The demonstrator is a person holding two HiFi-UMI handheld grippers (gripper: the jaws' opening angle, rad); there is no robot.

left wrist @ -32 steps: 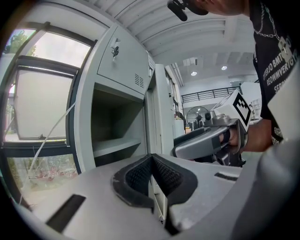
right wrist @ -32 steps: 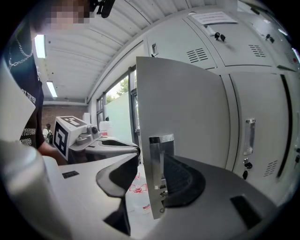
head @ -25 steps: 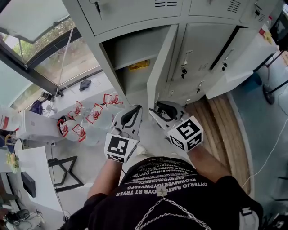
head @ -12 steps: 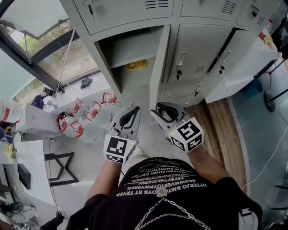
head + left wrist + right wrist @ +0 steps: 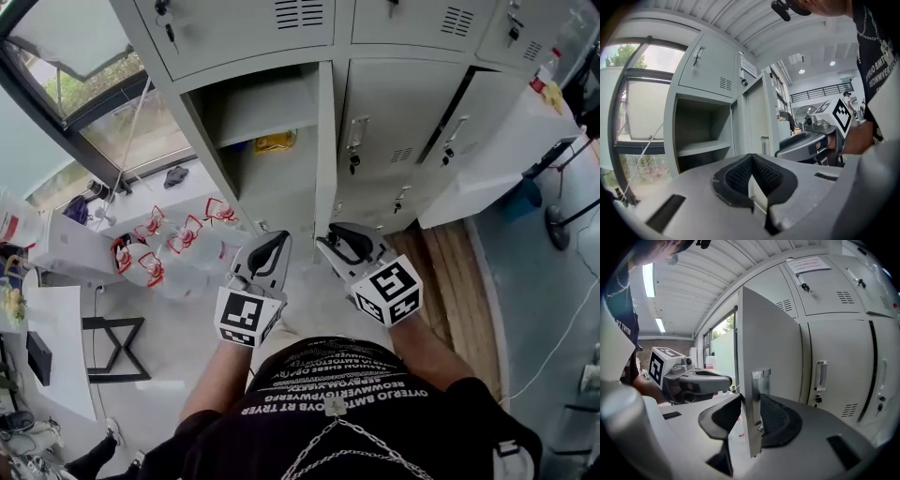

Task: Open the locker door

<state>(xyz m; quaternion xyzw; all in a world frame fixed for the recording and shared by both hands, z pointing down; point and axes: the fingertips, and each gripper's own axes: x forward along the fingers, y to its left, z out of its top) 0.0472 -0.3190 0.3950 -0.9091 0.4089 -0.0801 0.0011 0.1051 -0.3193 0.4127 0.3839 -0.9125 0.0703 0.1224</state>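
Note:
The grey locker door (image 5: 324, 150) stands swung out from its compartment (image 5: 258, 131), edge-on in the head view. My right gripper (image 5: 326, 240) is at the door's free edge. In the right gripper view the door (image 5: 768, 333) and its metal handle plate (image 5: 760, 380) sit between the jaws of my right gripper (image 5: 751, 400), pads against both faces. My left gripper (image 5: 279, 236) hangs just left of it, in front of the open compartment (image 5: 698, 126), touching nothing. The tips of my left gripper (image 5: 750, 158) meet with nothing between them.
A shelf (image 5: 262, 105) and a yellow item (image 5: 275, 142) are inside the compartment. Several water jugs with red handles (image 5: 178, 248) stand on the floor at the left below a window (image 5: 84, 84). Another locker door (image 5: 487, 141) stands open at the right, above wooden planks (image 5: 450, 253).
The door has swung further out, from showing its face at an angle to edge-on. Both grippers keep about the same places in the view.

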